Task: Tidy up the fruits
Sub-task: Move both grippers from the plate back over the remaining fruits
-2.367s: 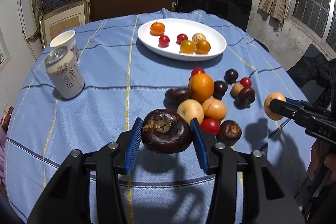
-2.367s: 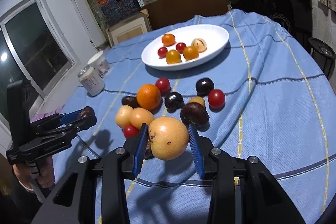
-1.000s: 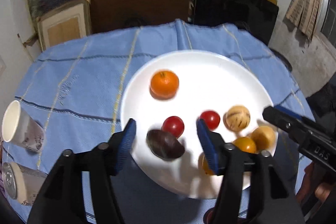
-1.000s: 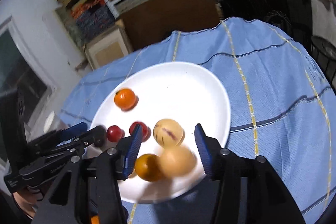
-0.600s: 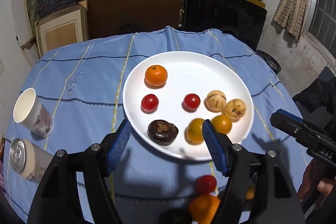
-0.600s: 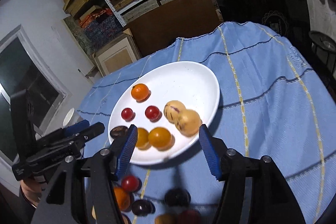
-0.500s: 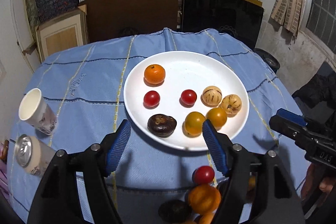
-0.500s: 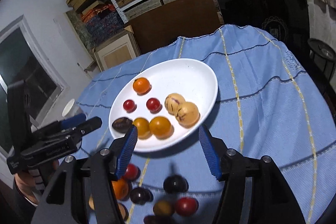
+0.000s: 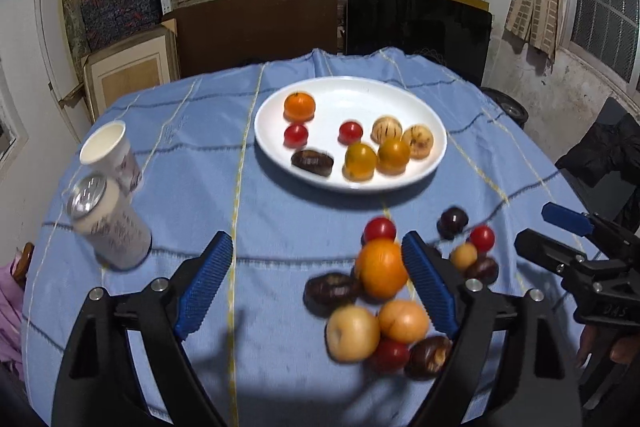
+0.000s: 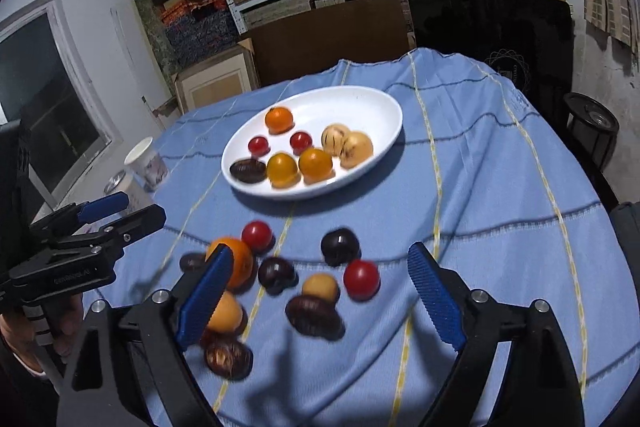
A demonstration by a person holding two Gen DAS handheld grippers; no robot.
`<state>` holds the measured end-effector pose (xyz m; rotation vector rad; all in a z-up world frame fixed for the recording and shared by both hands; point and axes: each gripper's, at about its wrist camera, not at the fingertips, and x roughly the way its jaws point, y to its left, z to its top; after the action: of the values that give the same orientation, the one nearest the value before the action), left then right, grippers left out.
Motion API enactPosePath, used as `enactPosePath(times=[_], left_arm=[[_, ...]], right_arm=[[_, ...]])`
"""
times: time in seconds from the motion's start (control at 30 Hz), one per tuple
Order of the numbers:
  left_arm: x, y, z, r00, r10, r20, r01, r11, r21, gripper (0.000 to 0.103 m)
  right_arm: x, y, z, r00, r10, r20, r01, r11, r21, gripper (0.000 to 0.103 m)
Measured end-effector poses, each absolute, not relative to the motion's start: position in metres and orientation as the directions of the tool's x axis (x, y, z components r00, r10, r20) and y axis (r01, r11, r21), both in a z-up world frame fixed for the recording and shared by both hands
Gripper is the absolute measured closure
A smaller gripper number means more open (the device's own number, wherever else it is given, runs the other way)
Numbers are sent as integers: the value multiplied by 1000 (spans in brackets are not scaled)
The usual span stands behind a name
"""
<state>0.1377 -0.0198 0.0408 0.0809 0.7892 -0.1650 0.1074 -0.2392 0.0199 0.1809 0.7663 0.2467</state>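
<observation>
White plate (image 9: 434, 163) at the far side of the desk (image 9: 192, 187) already carries eight fruits: an orange, two tomatoes, a dark chestnut-like one (image 9: 312, 161), two yellow-orange ones and two pale speckled ones (image 9: 417, 141). That looks like under half the job. The loose pile (image 10: 304, 283) near the desk's front edge holds about a dozen more: a big orange (image 9: 381, 268), tomatoes, dark fruits and pale round ones, all touching or just beside each other.

The left claw (image 9: 318, 285) is spread wide and empty above the pile's left side. The right claw (image 10: 320, 291) is likewise released and empty over the pile.

Against 2.4 s ago, the dark fruit the left claw carried and the pale fruit the right carried now lie on the plate. Both claws have pulled back from the plate since half a second ago and face the pile again, probably for the next pick.
</observation>
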Motion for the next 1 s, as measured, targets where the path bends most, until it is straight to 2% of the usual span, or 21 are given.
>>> enactPosePath(times=[0.2, 0.4, 0.57, 0.87, 1.0], left_arm=[[118, -3, 20, 659, -110, -744, 133, 991, -29, 19], [107, 2, 7, 659, -72, -749, 118, 993, 9, 19], [104, 3, -4, 632, -88, -770, 130, 992, -7, 19], [105, -4, -10, 610, -124, -783, 162, 986, -31, 18], [110, -9, -15, 603, -120, -789, 164, 986, -25, 18]], right_arm=[[87, -239, 5, 672, 267, -690, -99, 957, 274, 13], [79, -234, -6, 650, 224, -726, -77, 970, 231, 13], [71, -234, -8, 655, 253, -712, -93, 962, 256, 7], [66, -227, -14, 627, 346, -698, -161, 934, 318, 7], [65, -221, -14, 636, 321, -702, -172, 945, 277, 7]])
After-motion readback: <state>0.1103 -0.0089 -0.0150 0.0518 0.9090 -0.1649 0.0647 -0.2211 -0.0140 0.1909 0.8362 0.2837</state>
